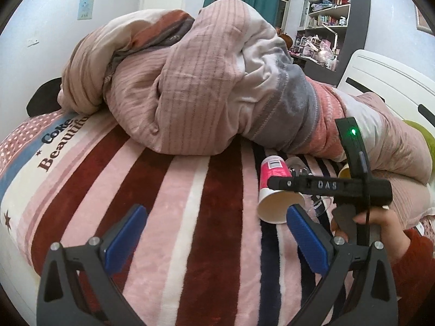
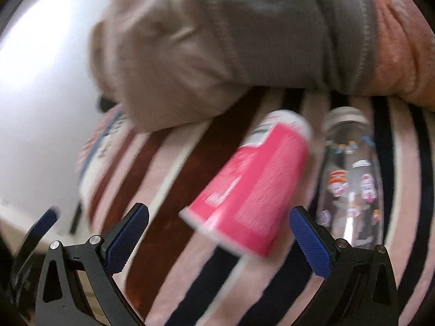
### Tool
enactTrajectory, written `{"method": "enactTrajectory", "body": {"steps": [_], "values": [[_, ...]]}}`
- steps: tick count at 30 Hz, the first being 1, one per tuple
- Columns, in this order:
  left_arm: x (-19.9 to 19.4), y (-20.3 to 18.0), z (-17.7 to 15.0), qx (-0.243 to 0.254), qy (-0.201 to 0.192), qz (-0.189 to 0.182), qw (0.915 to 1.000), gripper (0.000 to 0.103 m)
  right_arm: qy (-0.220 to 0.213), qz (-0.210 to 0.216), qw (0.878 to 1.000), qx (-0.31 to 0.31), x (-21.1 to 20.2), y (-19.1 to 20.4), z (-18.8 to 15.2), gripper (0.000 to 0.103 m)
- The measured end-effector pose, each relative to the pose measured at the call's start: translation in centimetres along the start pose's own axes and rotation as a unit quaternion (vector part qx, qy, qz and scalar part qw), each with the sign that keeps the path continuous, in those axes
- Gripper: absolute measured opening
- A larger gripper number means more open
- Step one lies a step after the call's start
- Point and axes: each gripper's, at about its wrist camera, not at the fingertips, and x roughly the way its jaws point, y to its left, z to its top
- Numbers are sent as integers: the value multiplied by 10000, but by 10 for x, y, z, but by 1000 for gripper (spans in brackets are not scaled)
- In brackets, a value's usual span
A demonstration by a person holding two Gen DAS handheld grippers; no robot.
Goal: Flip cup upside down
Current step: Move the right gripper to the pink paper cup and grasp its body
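A pink paper cup [image 2: 252,190] lies on its side on the striped blanket, its open mouth toward the cameras; the left wrist view shows its cream inside [image 1: 280,206]. My right gripper [image 2: 218,231] is open, jaws wide, with the cup's rim between and just beyond the blue fingertips [image 2: 310,244]; that view is blurred. The right gripper's black body [image 1: 331,187] crosses above the cup in the left wrist view. My left gripper [image 1: 214,233] is open and empty over the blanket, left of the cup.
A clear glass bottle with stickers [image 2: 350,179] lies just right of the cup. A yellow cup [image 1: 344,172] peeks behind the right gripper. A heaped pink quilt [image 1: 190,81] fills the back of the bed. The bed edge and white wall are at left.
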Motion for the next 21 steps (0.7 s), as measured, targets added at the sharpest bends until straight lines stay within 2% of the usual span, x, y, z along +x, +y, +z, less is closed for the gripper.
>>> {"method": "enactTrajectory", "body": {"steps": [2,5,7,10,13,17,21], "values": [[0,0,0,-11,5,-2,10000,102,70,-101,9999,64,4,-3,6,102],[-1,0,0,-38,2,-1,10000,102,346,-677,9971,-78,16,-2,10,83],[-1,0,0,-49,1,-2,10000,102,463,-751,9957,-268,18,2,9,80],[-3,1,0,-72,-3,9,10000,102,537,-652,9958,-347,13,5,7,76],[-6,2,0,-101,-12,-34,9999,102,632,-370,9968,-315,5,8,-1,74],[-6,0,-2,-46,78,-33,10000,102,792,-64,9962,-346,-11,10,-29,73],[1,-8,-7,6,235,-240,9994,102,1040,27,9936,-448,-24,10,-62,75]]}}
